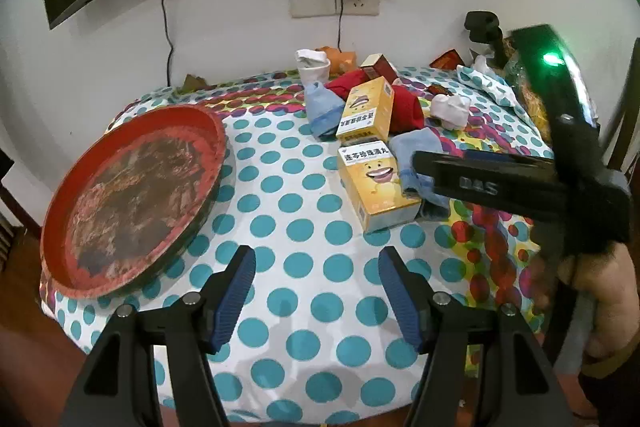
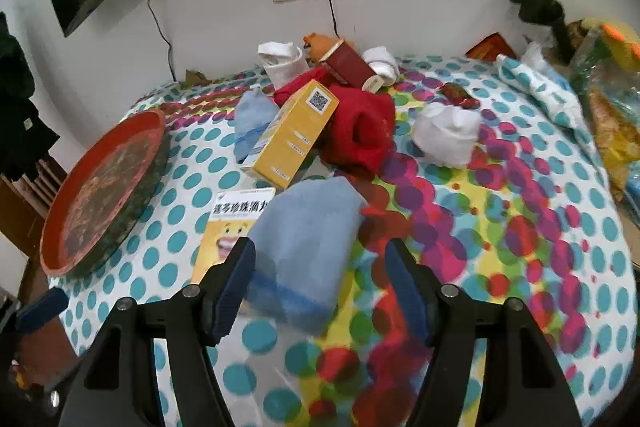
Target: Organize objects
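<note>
- Hovering at frame bottom, the right gripper [image 2: 320, 283] is held apart above a blue sock [image 2: 304, 247] (blurred).
- The left gripper [image 1: 316, 291] is spread wide over the dotted tablecloth [image 1: 280, 211], the red tray [image 1: 132, 195] seen at left.

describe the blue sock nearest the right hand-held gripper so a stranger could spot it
On the polka-dot tablecloth, look right of the round red tray to the clutter pile. The nearest blue sock lies just ahead of the open right hand-held gripper, partly covering a yellow smiling-face box. Unlike the farther blue sock, it is beside the multicoloured dots.
</note>
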Motion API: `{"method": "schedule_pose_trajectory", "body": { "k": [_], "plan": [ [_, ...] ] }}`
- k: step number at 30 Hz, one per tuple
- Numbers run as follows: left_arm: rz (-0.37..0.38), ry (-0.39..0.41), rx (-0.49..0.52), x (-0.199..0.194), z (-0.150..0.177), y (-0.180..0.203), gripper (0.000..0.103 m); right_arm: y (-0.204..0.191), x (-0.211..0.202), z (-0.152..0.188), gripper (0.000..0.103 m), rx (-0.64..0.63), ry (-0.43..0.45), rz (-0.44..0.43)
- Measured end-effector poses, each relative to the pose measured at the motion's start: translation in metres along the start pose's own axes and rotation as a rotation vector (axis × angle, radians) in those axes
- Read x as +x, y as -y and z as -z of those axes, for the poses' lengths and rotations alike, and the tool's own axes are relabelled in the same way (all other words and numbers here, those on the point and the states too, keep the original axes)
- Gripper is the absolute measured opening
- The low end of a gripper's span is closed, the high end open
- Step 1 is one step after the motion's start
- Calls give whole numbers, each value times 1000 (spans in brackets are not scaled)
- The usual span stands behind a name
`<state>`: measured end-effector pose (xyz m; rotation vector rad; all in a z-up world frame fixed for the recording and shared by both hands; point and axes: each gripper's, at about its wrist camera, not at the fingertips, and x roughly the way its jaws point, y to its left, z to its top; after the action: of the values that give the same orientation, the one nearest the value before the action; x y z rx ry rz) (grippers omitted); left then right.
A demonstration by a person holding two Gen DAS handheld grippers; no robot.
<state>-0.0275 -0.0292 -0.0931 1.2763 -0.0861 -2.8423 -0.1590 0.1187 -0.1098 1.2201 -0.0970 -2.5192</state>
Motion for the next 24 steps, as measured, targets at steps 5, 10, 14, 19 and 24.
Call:
{"method": "schedule_pose_trajectory", "body": {
  "k": [5, 10, 14, 19, 24],
  "plan": [
    [-4, -19, 16, 11, -6, 4, 66, 3, 23, -8, 66, 22, -16, -28],
    [17, -27, 6, 21, -13, 9, 66, 7, 32, -14, 44, 48, -28, -110],
    [50, -43, -13, 28, -18, 14, 66, 14, 30, -17, 21, 47, -29, -105],
    [74, -54, -11, 35, -25, 26, 66, 36, 24, -17, 21, 28, 16, 14],
    [89, -76, 14, 49, -36, 45, 66, 51, 23, -19, 21, -11, 31, 86]
  ]
}}
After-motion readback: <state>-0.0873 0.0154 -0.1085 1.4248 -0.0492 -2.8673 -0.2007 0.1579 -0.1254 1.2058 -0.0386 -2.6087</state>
